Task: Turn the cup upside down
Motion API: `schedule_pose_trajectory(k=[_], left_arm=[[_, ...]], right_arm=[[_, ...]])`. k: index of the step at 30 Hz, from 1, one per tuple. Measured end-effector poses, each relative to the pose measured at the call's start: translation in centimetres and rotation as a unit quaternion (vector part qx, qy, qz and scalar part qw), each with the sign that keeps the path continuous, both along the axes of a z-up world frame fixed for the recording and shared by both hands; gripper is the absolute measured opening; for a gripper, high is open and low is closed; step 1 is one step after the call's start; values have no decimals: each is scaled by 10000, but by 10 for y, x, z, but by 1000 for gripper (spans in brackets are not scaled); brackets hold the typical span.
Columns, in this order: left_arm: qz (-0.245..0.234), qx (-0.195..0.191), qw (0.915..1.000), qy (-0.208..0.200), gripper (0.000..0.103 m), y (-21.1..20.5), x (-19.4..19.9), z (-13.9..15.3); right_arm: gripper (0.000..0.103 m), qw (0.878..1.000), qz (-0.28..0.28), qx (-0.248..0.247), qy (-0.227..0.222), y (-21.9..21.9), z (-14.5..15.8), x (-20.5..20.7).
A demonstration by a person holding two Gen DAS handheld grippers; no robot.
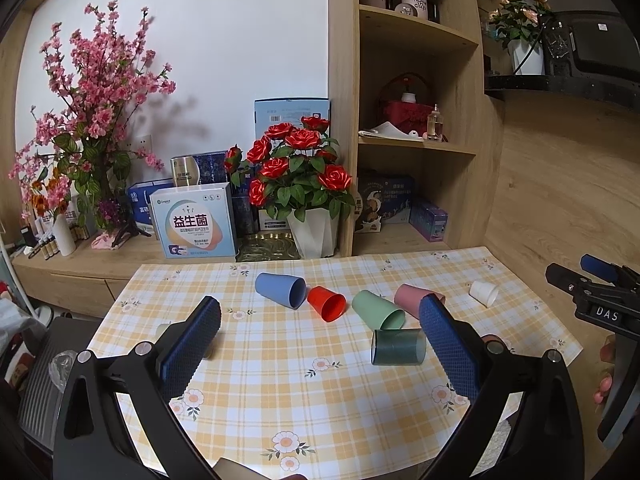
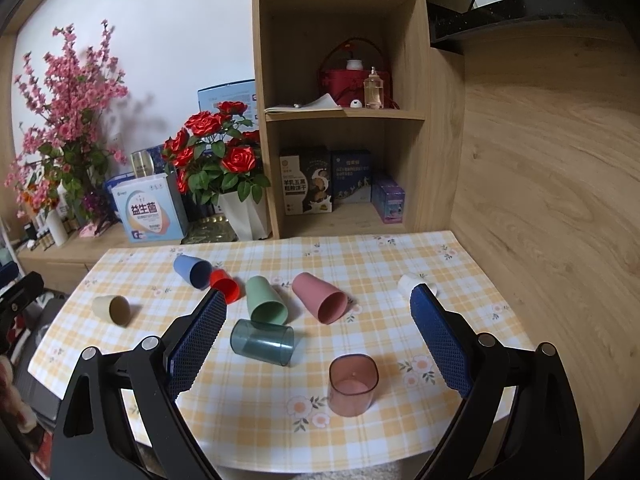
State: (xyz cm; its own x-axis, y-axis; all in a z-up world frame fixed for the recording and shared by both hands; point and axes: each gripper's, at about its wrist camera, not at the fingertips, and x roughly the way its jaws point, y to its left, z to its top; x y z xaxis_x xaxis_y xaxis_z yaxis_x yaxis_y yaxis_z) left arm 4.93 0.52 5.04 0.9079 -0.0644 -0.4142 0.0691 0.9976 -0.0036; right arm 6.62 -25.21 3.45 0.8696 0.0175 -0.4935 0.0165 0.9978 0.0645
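Observation:
Several cups lie on their sides on the checked tablecloth (image 2: 360, 264): blue (image 2: 192, 271), red (image 2: 225, 285), green (image 2: 265, 301), pink (image 2: 320, 297), clear dark teal (image 2: 262, 342), beige (image 2: 112, 309) and small white (image 2: 409, 283). A translucent pink cup (image 2: 353, 385) stands upright, mouth up, between my right gripper's fingers and nearer than their tips. My right gripper (image 2: 318, 312) is open and empty above the table. My left gripper (image 1: 320, 320) is open and empty; the teal cup (image 1: 398, 347) lies just left of its right finger (image 1: 448, 344).
A white pot of red roses (image 1: 300, 184), boxes and a pink blossom vase (image 1: 80, 120) stand behind the table. A wooden shelf unit (image 2: 340, 120) rises at the back. A wood wall (image 2: 540, 160) borders the right. The right gripper's body (image 1: 600, 300) shows at the left view's right edge.

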Motion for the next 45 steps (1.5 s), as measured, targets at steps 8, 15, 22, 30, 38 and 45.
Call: schedule_pose_trajectory(k=[8,15,22,30,38,45], left_arm=[[-1,0,10000,-3,97,0,0,0],[-6,-1,10000,-8,97,-1,0,0],[-11,-2,10000,-10,97,-1,0,0],[-10,-24,10000,3,97,0,-1,1],[-5,-28,10000,5,97,0,-2,2],[5,-48,10000,18,97,0,0,1]], right_arm=[[90,10000,-1,5,12,-1,0,1],[90,10000,8,-5,-10,-2,0,1],[90,10000,13,-11,-37,-3,0,1],[90,10000,22,-17,-31,-4,0,2],[90,10000,47,-22,-20,-2,-2,1],[90,10000,53,-26,-12,-1,-4,1]])
